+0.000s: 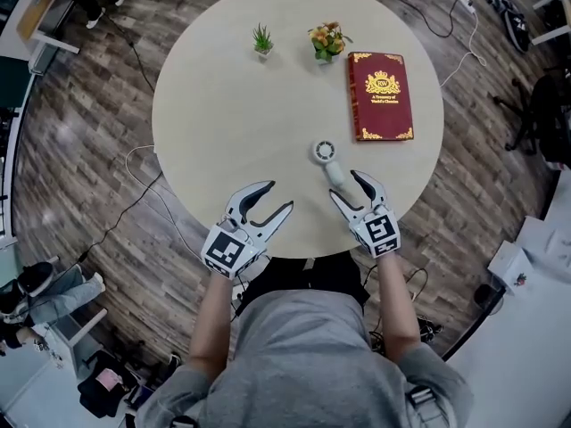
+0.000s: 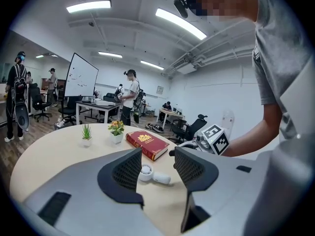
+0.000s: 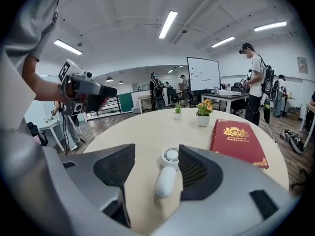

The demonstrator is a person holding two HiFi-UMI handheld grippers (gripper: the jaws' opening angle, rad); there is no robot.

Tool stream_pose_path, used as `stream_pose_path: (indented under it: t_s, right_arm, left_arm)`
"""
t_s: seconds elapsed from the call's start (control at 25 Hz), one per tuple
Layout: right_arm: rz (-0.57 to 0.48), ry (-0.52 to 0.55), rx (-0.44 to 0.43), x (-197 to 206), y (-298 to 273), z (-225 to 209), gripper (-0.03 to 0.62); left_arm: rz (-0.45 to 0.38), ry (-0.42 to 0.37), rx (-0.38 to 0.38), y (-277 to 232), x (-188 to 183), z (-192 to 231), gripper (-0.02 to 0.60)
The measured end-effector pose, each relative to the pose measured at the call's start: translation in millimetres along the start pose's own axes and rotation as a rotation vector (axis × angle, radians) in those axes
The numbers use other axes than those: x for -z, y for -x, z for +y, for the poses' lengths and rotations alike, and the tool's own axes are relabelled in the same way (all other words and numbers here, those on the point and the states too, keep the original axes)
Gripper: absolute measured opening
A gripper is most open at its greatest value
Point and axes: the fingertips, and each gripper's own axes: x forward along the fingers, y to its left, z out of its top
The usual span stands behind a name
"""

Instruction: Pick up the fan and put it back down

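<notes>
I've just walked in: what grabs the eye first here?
A deep red book with gold print lies at the right of the round table. Near the front edge lies a small white fan, the open right gripper close by its handle, the open left gripper further left, empty.

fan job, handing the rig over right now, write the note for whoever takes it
Things: the small white handheld fan lies flat on the round beige table, handle toward the person, next to the red hardcover book.
Tools: the left tool is open and empty over the table's near edge, clear of the fan. The right tool is open and empty, lined up on the fan's handle, pads not pressing it.
Done: nothing yet; the fan is not lifted.
Left: close the right tool on the handle, lift, set it back down.
</notes>
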Motion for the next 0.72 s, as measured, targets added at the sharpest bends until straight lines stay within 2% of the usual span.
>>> stream_pose_path:
  t_s: [0.36, 0.56, 0.72]
  right_arm:
    - [0.034, -0.015, -0.022, 18.6, -29.9, -13.2, 0.305]
    - [0.043, -0.093, -0.046, 29.4, -54.5, -21.5, 0.356]
    - [0.067, -0.081, -0.019, 39.3, -68.0, -29.5, 0.374]
  left_arm:
    - [0.006, 0.03, -0.012, -17.9, 7.7, 6.5, 0.225]
    - [0.004, 0.016, -0.013, -28.3, 8.2, 8.9, 0.225]
    - [0.022, 0.065, -0.022, -30.4, 5.7, 9.6, 0.225]
